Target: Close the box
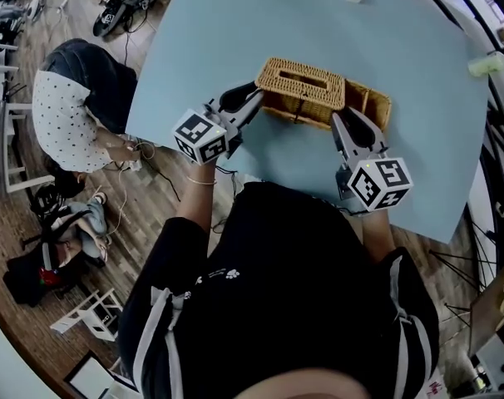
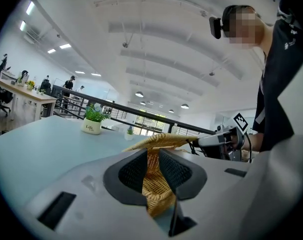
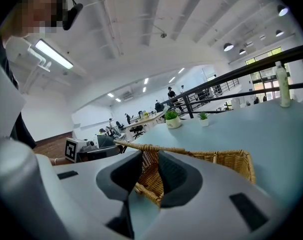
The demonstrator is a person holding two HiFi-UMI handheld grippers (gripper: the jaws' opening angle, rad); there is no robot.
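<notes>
Now the left gripper (image 1: 250, 100) fingers (image 2: 131, 171) pinch the left end of the slotted wicker lid (image 1: 302, 81). The right gripper (image 1: 349, 121) fingers (image 3: 174, 176) pinch the near wall of the rectangular woven wicker box (image 1: 370, 102) on the pale blue surface (image 1: 235, 23).

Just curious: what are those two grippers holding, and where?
Both grip the wicker lid by its rim: left gripper one end, right gripper the other.
</notes>
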